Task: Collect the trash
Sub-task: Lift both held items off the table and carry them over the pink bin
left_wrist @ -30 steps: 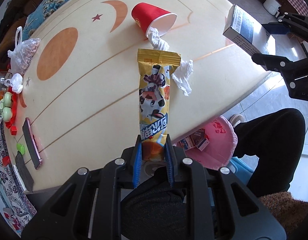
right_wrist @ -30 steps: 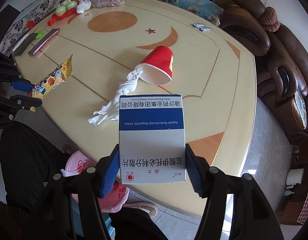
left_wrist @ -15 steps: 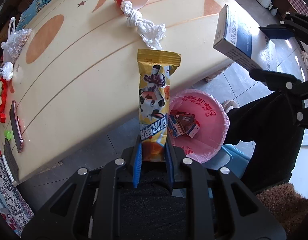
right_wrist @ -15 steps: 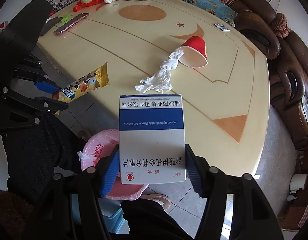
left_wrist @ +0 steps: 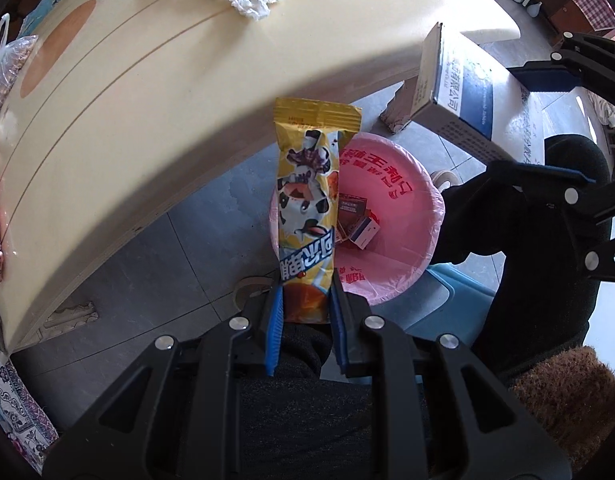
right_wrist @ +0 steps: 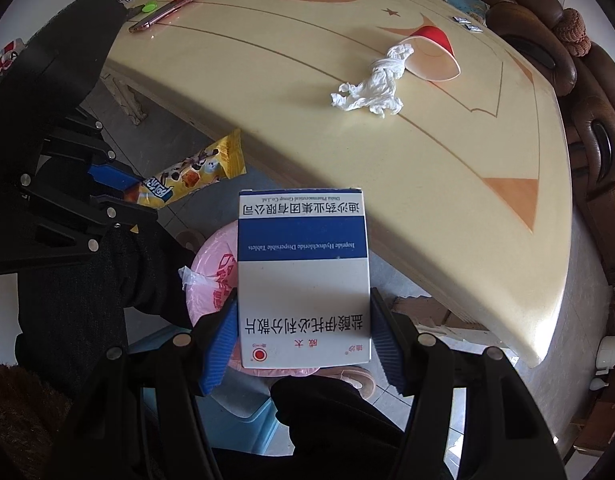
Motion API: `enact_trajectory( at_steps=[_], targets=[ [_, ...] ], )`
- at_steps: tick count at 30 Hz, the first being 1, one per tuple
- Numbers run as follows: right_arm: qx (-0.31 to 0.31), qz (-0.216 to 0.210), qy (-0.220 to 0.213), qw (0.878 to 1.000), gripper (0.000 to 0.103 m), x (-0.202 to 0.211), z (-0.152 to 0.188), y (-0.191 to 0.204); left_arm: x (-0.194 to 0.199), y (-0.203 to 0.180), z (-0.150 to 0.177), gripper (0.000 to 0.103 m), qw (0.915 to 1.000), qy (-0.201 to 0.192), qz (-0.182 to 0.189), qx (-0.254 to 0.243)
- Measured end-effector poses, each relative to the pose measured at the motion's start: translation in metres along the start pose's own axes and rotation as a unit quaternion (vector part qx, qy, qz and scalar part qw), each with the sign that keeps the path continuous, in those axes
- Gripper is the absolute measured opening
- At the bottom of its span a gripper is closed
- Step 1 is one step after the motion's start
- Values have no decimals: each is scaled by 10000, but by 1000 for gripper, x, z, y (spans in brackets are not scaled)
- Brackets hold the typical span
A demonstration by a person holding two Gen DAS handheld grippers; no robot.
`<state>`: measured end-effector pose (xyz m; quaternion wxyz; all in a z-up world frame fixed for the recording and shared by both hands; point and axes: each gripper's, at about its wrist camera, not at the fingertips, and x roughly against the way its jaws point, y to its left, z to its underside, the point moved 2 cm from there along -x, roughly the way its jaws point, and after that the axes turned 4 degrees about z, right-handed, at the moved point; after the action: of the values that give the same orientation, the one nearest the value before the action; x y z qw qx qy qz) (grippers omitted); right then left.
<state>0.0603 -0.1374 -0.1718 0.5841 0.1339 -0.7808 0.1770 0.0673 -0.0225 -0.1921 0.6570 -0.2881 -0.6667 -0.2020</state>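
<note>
Drop-off step. Left gripper [left_wrist: 305,304] fingers pinch the yellow snack wrapper [left_wrist: 309,204], right gripper [right_wrist: 303,334] fingers clamp the medicine box [right_wrist: 303,276]; both hang off the worktop [right_wrist: 307,120] near edge, over the pink-lined bin [left_wrist: 391,216] on the floor. Next: spread fingers, release. Open room above bin; worktop edge close. 2 left on the worktop: tissue [right_wrist: 371,88], red cup [right_wrist: 433,54].

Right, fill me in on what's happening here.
A person is clearing trash with two handheld grippers. The left gripper holds a yellow snack wrapper and the right gripper a blue-and-white medicine box, both above the pink-lined bin. A crumpled tissue and red cup lie on the table.
</note>
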Motion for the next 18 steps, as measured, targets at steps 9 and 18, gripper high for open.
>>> enact_trajectory(
  at_steps=[9,18],
  targets=[
    [32,-167,167,9997,60,-26,17,20,-28,-9,15,22,9998,196,94,-36],
    [-41,-284,451,9986,60,-69,33,26,-69,-14,16,22,9981,540,286,-118]
  ],
)
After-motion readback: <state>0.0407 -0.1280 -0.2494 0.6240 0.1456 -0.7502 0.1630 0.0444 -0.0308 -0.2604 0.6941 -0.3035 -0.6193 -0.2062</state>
